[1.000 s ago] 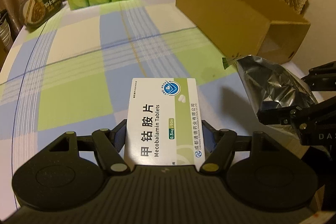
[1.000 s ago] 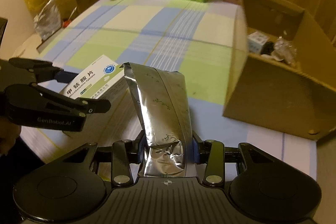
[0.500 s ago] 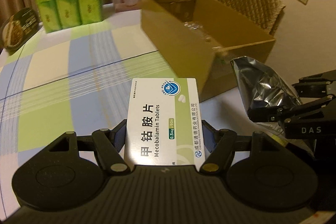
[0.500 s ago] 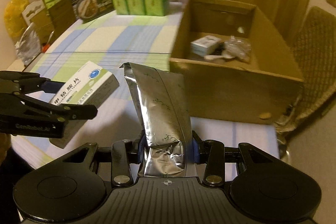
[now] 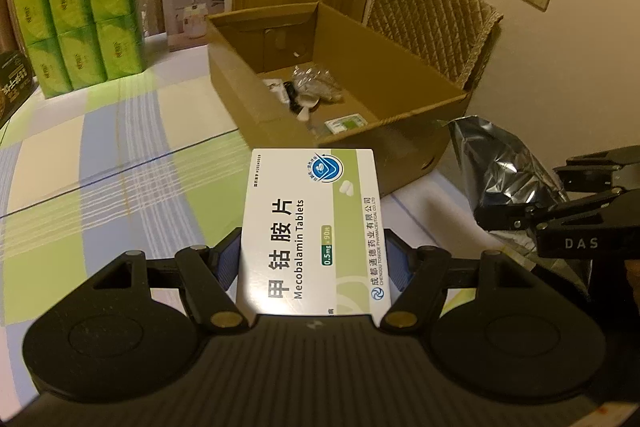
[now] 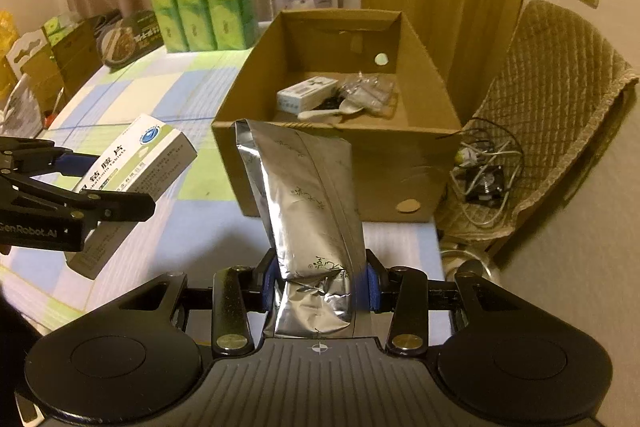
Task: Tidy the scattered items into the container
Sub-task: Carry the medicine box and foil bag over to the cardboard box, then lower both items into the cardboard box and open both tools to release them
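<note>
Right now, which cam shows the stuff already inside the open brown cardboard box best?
Right wrist view: it looks down into the open brown cardboard box, showing a small white carton, a white spoon and crumpled clear plastic. In the left wrist view the near wall hides part of that pile.

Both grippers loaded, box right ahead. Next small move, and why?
Probably carry both forward over the cardboard box rim, then release. The left gripper is shut on the tablet box, the right gripper on the foil pouch, and both loads sit short of the near wall, above the tablecloth.
</note>
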Demonstrator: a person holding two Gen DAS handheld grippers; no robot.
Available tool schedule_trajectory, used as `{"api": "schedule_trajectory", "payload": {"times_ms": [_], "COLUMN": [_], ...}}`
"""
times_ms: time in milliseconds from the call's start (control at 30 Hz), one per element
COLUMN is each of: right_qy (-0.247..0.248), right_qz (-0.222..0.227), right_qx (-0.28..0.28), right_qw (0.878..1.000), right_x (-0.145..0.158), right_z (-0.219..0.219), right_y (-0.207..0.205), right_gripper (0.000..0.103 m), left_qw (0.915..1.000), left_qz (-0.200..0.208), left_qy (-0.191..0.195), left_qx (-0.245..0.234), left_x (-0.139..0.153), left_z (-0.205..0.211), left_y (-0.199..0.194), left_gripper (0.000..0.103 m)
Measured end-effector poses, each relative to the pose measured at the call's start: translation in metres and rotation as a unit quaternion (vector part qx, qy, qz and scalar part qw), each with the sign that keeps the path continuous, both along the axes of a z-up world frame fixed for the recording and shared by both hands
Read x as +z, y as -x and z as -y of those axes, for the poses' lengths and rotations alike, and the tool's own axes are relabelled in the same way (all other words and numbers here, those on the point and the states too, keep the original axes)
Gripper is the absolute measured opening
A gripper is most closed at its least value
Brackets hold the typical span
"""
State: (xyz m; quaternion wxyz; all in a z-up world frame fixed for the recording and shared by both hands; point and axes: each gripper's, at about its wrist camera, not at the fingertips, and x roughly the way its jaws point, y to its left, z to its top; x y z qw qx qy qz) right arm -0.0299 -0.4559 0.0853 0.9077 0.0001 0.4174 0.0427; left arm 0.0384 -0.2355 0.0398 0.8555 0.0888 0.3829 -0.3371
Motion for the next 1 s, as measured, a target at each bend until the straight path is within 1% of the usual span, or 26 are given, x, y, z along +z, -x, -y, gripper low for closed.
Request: {"api": "schedule_trajectory", "payload": {"times_ms": [200, 600, 767, 1000], "right_qy": [-0.004, 0.0, 0.002, 0.001], "right_qz": [0.012, 0.042, 0.052, 0.061], "right_qx": [-0.001, 0.002, 0.008, 0.013], "right_qw": [1.0, 0.999, 0.999, 0.998], "right_x": [0.008, 0.034, 0.04, 0.043], "right_z": [0.007, 0.018, 0.021, 0.024], "right_y": [-0.001, -0.028, -0.044, -0.067], "right_gripper": [0.039, 0.039, 0.039, 0.039], "left_qw": [1.0, 0.9995, 0.9993, 0.9994], "left_qz": [0.005, 0.021, 0.023, 0.02], "left_qy": [0.007, 0.024, 0.028, 0.029], "left_qx": [-0.001, 0.001, 0.002, 0.003], "left_x": [0.012, 0.037, 0.043, 0.043], "left_z": [0.011, 0.039, 0.05, 0.062], "left_y": [-0.003, -0.022, -0.034, -0.049], "left_gripper": [0.067, 0.067, 0.067, 0.067]}}
